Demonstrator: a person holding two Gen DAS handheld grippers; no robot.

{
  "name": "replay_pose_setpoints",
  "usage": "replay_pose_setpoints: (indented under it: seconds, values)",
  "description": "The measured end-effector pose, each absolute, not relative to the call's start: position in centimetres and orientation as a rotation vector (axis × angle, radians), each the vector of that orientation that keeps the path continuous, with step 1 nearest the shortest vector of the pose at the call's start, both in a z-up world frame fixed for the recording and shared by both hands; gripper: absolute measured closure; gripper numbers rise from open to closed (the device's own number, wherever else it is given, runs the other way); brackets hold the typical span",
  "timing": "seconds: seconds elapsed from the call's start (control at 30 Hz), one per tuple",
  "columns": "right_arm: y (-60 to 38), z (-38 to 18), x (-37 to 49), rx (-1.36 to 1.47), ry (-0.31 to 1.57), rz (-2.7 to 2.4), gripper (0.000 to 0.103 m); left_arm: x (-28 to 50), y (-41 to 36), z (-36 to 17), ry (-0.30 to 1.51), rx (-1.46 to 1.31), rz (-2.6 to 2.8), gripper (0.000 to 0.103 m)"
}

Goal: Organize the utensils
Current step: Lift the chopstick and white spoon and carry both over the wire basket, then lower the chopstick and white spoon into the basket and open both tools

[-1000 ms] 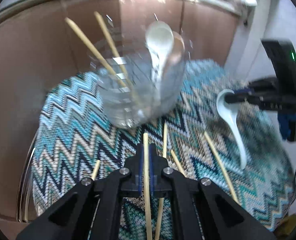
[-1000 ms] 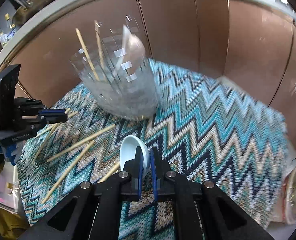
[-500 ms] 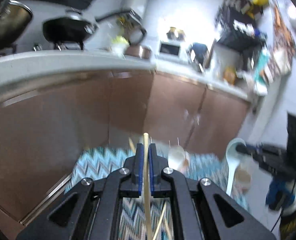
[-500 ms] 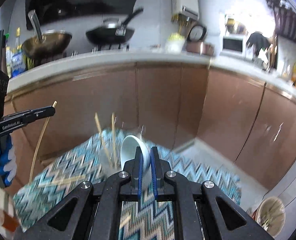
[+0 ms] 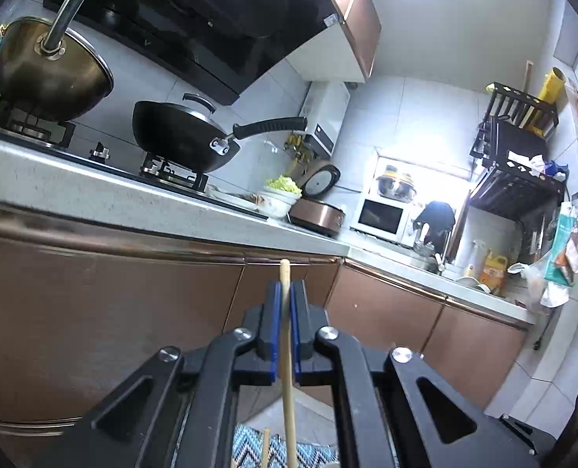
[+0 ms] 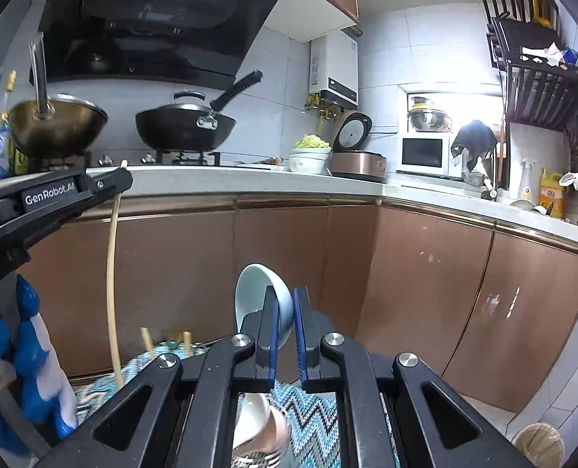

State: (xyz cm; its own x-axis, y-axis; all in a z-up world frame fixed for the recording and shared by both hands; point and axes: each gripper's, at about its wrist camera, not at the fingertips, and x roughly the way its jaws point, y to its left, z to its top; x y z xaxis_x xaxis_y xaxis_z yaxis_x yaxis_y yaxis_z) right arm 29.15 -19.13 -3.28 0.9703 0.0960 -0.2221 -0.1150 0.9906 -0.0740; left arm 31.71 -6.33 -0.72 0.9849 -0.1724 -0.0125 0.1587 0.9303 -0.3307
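Note:
My left gripper [image 5: 285,292] is shut on a wooden chopstick [image 5: 288,370] and holds it upright, high above the zigzag mat [image 5: 250,448]. In the right wrist view the same left gripper [image 6: 123,179] shows at the left with the chopstick [image 6: 111,284] hanging down. My right gripper [image 6: 285,304] is shut on a pale blue ceramic spoon [image 6: 256,296], bowl end up. Below it the tops of two chopsticks [image 6: 146,337] and a white spoon [image 6: 254,413] stand in the clear glass container, which is mostly hidden.
Brown cabinet doors [image 6: 425,273] stand behind the mat [image 6: 312,409]. A grey countertop [image 6: 250,179] carries a black wok [image 6: 183,124], a brass pot [image 6: 55,124], a rice cooker and a microwave. A round bin [image 6: 538,444] stands on the floor at lower right.
Both grippers have risen and tilted up from the mat, each carrying its utensil. The view went from the mat and glass container to the kitchen counter and wall.

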Motion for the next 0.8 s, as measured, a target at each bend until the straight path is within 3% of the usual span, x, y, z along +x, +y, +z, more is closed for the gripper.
replay_pose_setpoints:
  seconds: [0.23, 0.5, 0.6, 0.67, 0.8]
  values:
    - [-18.5, -6.9, 30.8, -0.104, 0.194, 0.078, 0.095, 32.3, -8.3, -4.6, -0.028, -0.284, -0.095, 0.098]
    - [-18.4, -10.0, 30.6, -0.09, 0.228, 0.115, 0.092, 32.6, -7.7, -8.0, 0.018, -0.323, -0.078, 0.096]
    - [-18.3, -10.0, 30.2, -0.093, 0.23, 0.12, 0.087, 32.2, -7.2, -8.1, 0.035, -0.328, -0.077, 0.086]
    - [-18.3, -9.9, 29.8, -0.091, 0.232, 0.119, 0.079, 31.7, -6.9, -7.8, 0.036, -0.322, -0.077, 0.074]
    - [-18.4, -9.0, 28.7, -0.082, 0.233, 0.116, 0.074, 30.5, -6.4, -7.1, 0.037, -0.298, -0.076, 0.065]
